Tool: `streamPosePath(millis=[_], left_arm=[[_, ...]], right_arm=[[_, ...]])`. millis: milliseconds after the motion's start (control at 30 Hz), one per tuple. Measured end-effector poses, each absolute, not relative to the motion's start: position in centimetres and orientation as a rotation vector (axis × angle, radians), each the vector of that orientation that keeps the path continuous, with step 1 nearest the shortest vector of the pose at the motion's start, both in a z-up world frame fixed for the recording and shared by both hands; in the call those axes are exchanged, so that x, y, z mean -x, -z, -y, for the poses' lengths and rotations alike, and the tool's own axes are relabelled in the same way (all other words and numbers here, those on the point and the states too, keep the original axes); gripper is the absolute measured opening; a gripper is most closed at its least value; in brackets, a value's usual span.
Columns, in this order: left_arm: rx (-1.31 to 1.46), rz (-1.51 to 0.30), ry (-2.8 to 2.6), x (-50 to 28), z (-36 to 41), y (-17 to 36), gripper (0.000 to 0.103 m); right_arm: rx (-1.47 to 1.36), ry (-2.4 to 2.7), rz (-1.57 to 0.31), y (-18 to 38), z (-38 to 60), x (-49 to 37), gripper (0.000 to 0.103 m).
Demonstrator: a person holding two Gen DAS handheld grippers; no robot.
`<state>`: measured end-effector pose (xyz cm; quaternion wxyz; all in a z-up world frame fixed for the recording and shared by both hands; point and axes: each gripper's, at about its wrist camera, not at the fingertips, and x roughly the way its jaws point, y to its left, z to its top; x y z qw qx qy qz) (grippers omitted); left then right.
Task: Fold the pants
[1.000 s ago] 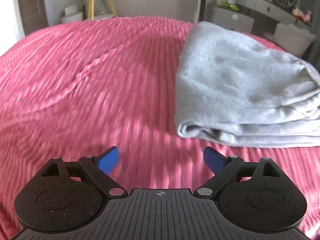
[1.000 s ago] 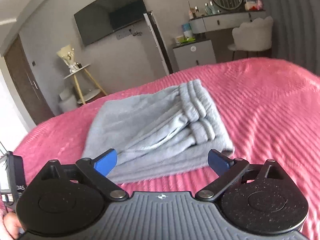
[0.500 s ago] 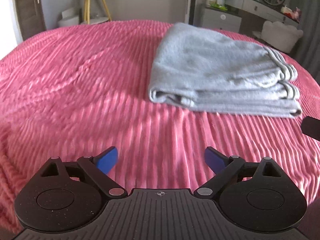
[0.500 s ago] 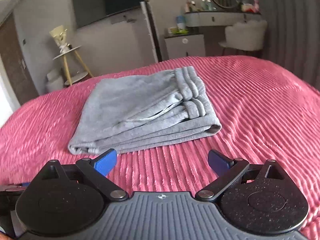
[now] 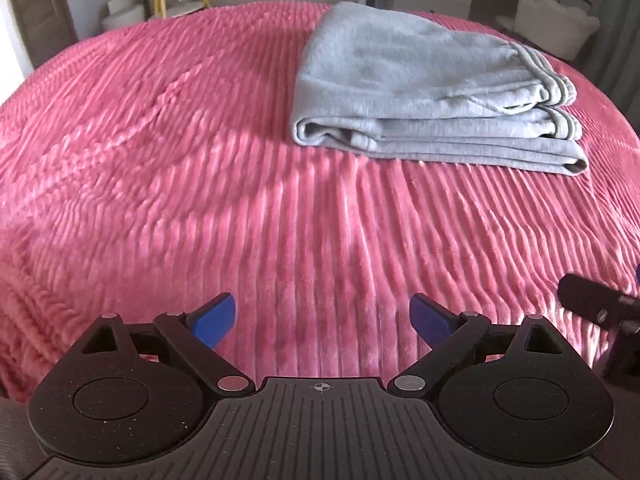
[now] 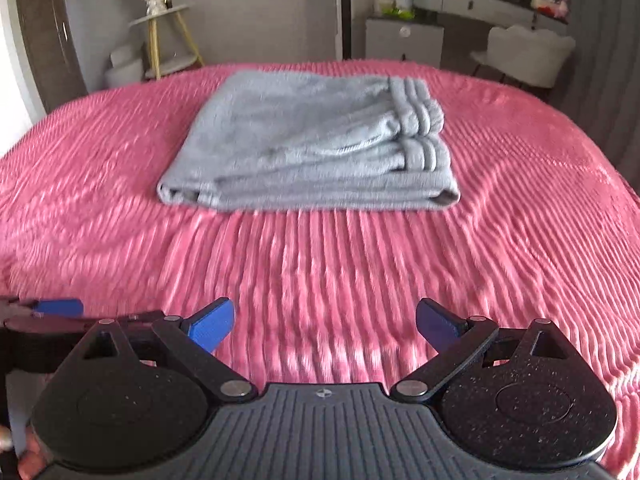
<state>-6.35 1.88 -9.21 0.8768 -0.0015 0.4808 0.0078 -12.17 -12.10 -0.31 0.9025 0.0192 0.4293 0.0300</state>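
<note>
The grey pants (image 5: 424,88) lie folded in a neat stack on the pink ribbed bedspread (image 5: 200,184), far from both grippers. In the right wrist view the pants (image 6: 316,144) sit at the middle of the bed, waistband to the right. My left gripper (image 5: 323,320) is open and empty, low over the near part of the bed. My right gripper (image 6: 325,325) is open and empty, also near the bed's front. The left gripper's fingertip (image 6: 58,306) shows at the left edge of the right wrist view.
Beyond the bed stand a small round side table with yellow legs (image 6: 168,36), a white cabinet (image 6: 404,40), a dressing table with a white chair (image 6: 524,56) and a dark door (image 6: 44,40). Part of the right gripper (image 5: 600,308) shows at the right edge.
Both grippers have pulled back from the folded pants toward the near edge of the bed, so the pants look smaller and farther off. Both stay open and empty.
</note>
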Motion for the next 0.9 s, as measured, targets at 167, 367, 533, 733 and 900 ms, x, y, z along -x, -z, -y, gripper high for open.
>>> streamPosePath(millis=[167, 367, 533, 733, 900], left_arm=[[-0.020, -1.065, 0.073, 5.1, -1.4, 7.3, 0.101], [-0.149, -1.124, 0.086, 1.7, 0.0, 5.6, 0.101], [-0.077, -1.174, 0.082, -0.2, -0.4, 4.9, 0.101], [-0.176, -1.157, 0.026, -1.3, 0.9, 3.4, 0.101], [-0.167, -1.172, 0.019, -2.8, 1.1, 2.2, 0.101]], right_arm=[[-0.064, -0.061, -0.986, 0.1, 12.4, 11.6, 0.098], [-0.142, -0.014, -1.088, -1.0, 13.9, 9.4, 0.098], [-0.201, 0.033, -1.127, -2.4, 15.2, 7.5, 0.098], [-0.174, 0.070, -1.118, -4.0, 15.3, 5.5, 0.098], [-0.170, 0.066, -1.132, -4.8, 14.9, 3.7, 0.098]])
